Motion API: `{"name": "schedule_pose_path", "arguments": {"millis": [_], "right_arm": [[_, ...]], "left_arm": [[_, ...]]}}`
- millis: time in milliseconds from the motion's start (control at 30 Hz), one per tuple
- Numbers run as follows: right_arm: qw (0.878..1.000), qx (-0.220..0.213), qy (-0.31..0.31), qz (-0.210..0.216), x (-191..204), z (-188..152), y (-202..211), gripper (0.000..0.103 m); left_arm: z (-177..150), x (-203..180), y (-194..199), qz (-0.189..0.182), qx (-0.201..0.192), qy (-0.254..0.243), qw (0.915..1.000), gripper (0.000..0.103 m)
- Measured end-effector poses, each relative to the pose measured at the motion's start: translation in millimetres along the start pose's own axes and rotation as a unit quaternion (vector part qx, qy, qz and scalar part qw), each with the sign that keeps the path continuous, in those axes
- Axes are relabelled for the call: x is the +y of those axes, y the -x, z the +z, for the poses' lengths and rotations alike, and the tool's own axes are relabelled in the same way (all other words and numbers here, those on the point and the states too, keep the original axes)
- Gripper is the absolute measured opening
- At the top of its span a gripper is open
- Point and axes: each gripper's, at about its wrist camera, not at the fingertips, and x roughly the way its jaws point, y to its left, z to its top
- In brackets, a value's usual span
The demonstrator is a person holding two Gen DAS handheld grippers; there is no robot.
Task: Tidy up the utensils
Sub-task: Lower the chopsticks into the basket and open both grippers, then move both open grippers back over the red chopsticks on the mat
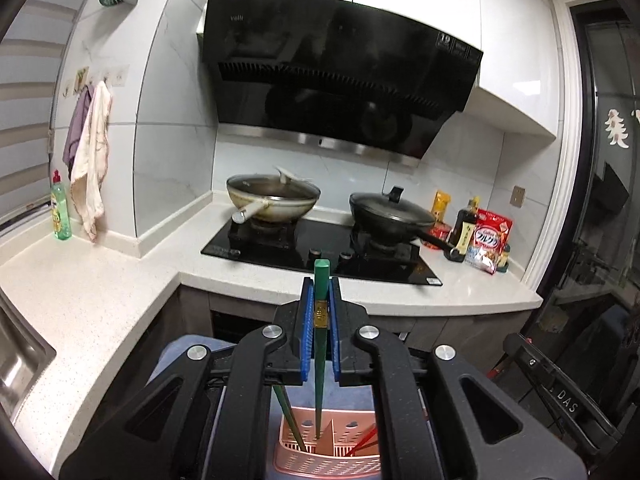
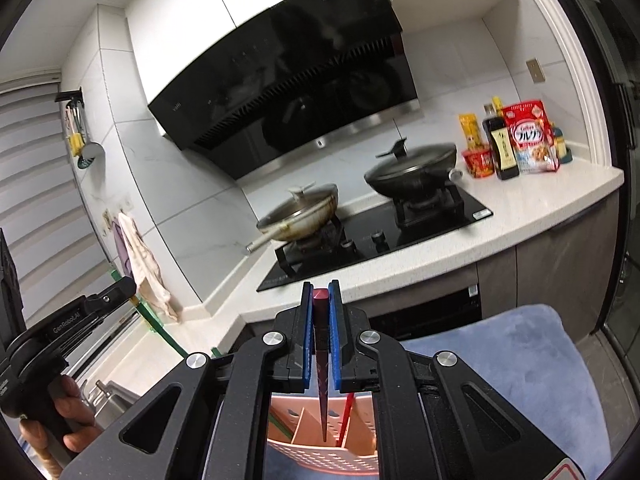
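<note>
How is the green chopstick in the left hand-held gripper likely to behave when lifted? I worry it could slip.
The green chopstick looks rigid, so it probably won't flop. It is thin and glossy, clamped near its top by the left hand-held gripper, so it may pivot or slide. Its tip sits in the pink utensil basket, which looks light and might tip if dragged.

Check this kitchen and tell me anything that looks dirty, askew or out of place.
The pale wok on the left burner of the black glass stove stands out: brown stains streak its outer wall. A stained white cloth hangs crumpled from a wall hook. The pink slotted utensil basket sits on a blue cushion, not the counter.
</note>
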Motion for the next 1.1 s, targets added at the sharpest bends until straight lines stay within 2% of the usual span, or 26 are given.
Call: {"name": "schedule_pose_path", "arguments": {"millis": [267, 367, 400, 467, 567, 700, 867, 1100], "right_arm": [[1.0, 0.022, 0.005, -0.012, -5.9, -16.5, -15.5, 0.009], [1.0, 0.018, 0.004, -0.014, -5.6, -16.6, -13.4, 0.013], [1.0, 0.017, 0.003, -0.012, -5.2, -15.6, -11.4, 0.014], [1.0, 0.014, 0.003, -0.011, -4.7, -13.5, -7.5, 0.014], [1.0, 0.006, 0.009, -0.009, -0.8, -9.6, 2.9, 0.021], [1.0, -0.001, 0.02, -0.003, 6.1, -7.5, 20.1, 0.028], [1.0, 0.003, 0.027, 0.003, 12.1, -14.9, 46.4, 0.036], [0.997, 0.039, 0.067, -0.009, 22.7, -59.1, 89.6, 0.041]], "left_arm": [[-21.4, 6.2, -17.6, 0.005, 0.025, 0.004, 0.9997, 0.007], [-25.3, 6.7, -17.0, 0.005, 0.028, 0.005, 0.9996, 0.009], [-26.1, 6.3, -16.2, 0.009, 0.028, 0.004, 0.9996, 0.012], [-27.4, 6.5, -12.9, 0.009, 0.029, 0.005, 0.9995, 0.034], [-27.9, 6.8, -4.4, 0.019, 0.022, 0.007, 0.9995, 0.053], [-27.8, 7.3, 10.0, 0.026, 0.022, 0.007, 0.9994, 0.058], [-35.8, 6.0, 33.0, 0.041, 0.026, -0.009, 0.9988, 0.071], [-78.7, 14.6, 67.5, 0.059, 0.077, -0.025, 0.995, 0.073]]}}
